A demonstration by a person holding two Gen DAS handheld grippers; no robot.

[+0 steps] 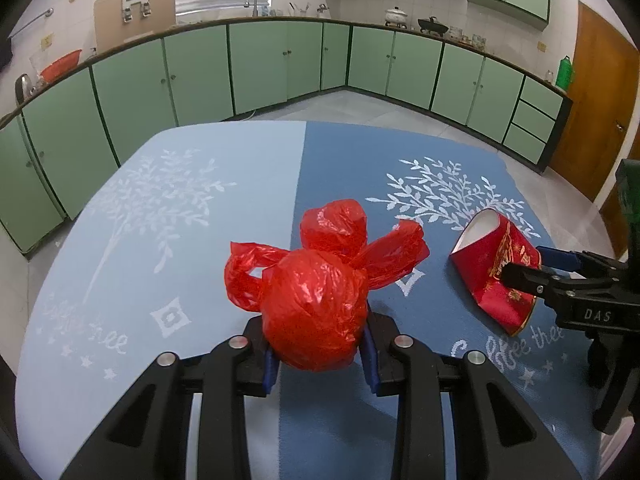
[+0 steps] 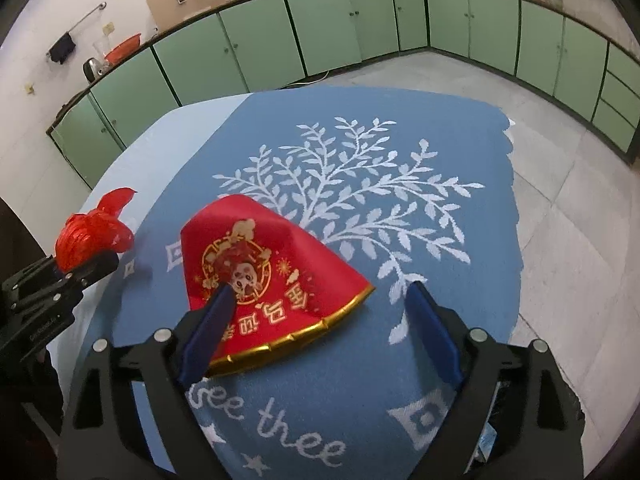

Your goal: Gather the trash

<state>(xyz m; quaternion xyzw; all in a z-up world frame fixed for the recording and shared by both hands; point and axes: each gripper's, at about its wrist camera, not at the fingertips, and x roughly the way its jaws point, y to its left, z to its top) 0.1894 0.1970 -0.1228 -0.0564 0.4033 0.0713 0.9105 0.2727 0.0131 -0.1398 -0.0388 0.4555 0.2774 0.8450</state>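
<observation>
The left gripper (image 1: 320,360) pinched a crinkly, glossy red plastic bag (image 1: 316,304) knotted into a round bundle with loose ears, held between its blue pads just above the table's woven blue cloth (image 1: 224,184) with its white tree pattern. The right gripper (image 2: 320,320) stood spread, angled down over a flattened red paper cup (image 2: 260,280) with a gold rim and printed emblem, lying on the darker half of the cloth. Its left pad (image 2: 216,316) lay over the cup while the other stood clear beside it.
</observation>
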